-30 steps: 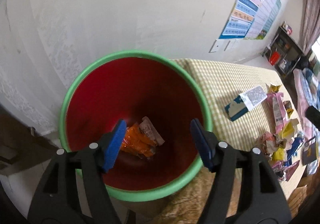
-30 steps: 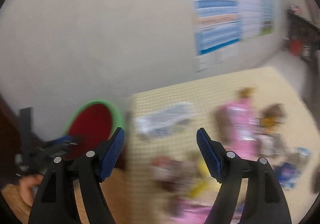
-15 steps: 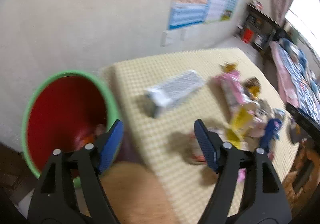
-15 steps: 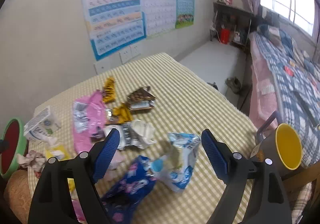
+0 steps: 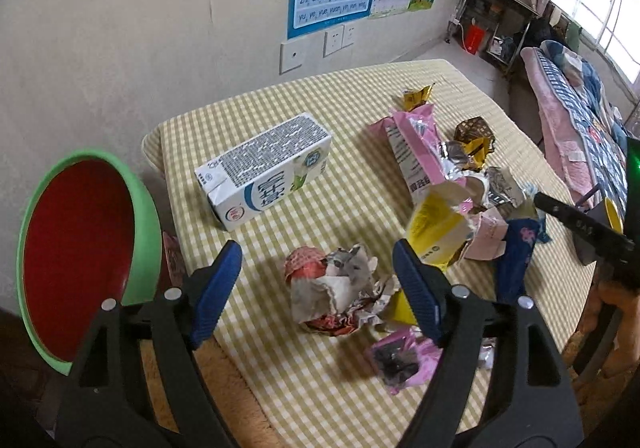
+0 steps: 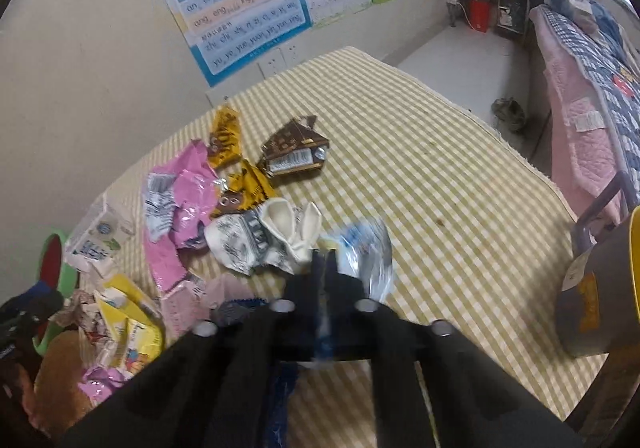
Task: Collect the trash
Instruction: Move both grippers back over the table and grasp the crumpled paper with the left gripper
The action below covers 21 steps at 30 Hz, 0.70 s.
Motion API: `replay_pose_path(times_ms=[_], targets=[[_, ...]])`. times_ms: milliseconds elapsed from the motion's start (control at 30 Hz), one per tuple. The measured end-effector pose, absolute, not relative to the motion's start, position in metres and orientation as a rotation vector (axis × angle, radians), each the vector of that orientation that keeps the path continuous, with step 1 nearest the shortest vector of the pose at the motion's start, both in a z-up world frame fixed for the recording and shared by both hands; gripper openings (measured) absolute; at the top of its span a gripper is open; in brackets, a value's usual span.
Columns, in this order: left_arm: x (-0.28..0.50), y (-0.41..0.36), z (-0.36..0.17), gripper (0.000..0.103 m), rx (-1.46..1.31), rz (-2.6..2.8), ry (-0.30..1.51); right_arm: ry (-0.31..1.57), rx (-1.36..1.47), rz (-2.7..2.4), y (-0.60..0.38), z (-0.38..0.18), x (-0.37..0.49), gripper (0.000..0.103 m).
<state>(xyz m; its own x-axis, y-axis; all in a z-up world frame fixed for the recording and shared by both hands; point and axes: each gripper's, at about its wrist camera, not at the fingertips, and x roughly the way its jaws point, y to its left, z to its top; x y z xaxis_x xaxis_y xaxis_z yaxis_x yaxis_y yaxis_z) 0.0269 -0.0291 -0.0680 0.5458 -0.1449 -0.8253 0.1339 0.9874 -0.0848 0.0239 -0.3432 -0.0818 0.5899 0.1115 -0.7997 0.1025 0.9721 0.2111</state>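
My left gripper (image 5: 316, 288) hovers over the checked table, its jaws opening, with a crumpled red and grey wrapper (image 5: 332, 292) lying on the cloth below the gap, untouched. The green bin with a red inside (image 5: 146, 204) stands off the table's left edge. My right gripper (image 6: 324, 260) is shut, pinching a blurred blue-and-white wrapper (image 6: 364, 248) that sticks out to the right of its tips. Around it lie a white torn packet (image 6: 256, 240), a pink bag (image 6: 192, 188) and brown and yellow wrappers (image 6: 296, 152).
A milk carton (image 5: 268, 176) lies near the bin, and a torn yellow carton (image 5: 436, 228) and a dark blue wrapper (image 5: 516, 248) lie further right. A grey mug with a yellow inside (image 6: 592, 308) stands at the table's right edge. A bed (image 6: 580, 68) lies beyond.
The left gripper has swung from above the bin to over the table's litter and opened wider. The right gripper came down over the blue-and-white wrapper and closed on it.
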Motion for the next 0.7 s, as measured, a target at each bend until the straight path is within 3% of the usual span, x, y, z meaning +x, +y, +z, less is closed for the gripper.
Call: replay_pose_path(times_ms=[233, 267, 367, 533, 567, 667, 700], targets=[[0.027, -0.03, -0.078, 0.075, 0.006, -0.171, 1.004, 0.909, 0.251, -0.001, -0.345, -0.073, 0.022, 0.004], [0.027, -0.031, -0.08, 0.075, 0.005, -0.174, 1.01, 0.903, 0.247, -0.003, -0.344, -0.072, 0.022, 0.009], [0.031, -0.036, -0.089, 0.075, 0.004, -0.19, 1.044, 0.874, 0.254, -0.001, -0.345, -0.067, 0.02, 0.043], [0.034, -0.044, -0.1, 0.075, 0.004, -0.215, 1.092, 0.849, 0.257, 0.011, -0.345, -0.063, 0.018, 0.044], [0.034, -0.045, -0.103, 0.071, 0.014, -0.222, 1.099, 0.845, 0.261, 0.017, -0.345, -0.062, 0.018, 0.045], [0.035, -0.049, -0.115, 0.039, 0.028, -0.244, 1.149, 0.854, 0.258, 0.02, -0.345, -0.063, 0.019, 0.05], [0.034, -0.048, -0.115, 0.038, 0.024, -0.245, 1.15, 0.859, 0.259, 0.02, -0.345, -0.064, 0.019, 0.053]])
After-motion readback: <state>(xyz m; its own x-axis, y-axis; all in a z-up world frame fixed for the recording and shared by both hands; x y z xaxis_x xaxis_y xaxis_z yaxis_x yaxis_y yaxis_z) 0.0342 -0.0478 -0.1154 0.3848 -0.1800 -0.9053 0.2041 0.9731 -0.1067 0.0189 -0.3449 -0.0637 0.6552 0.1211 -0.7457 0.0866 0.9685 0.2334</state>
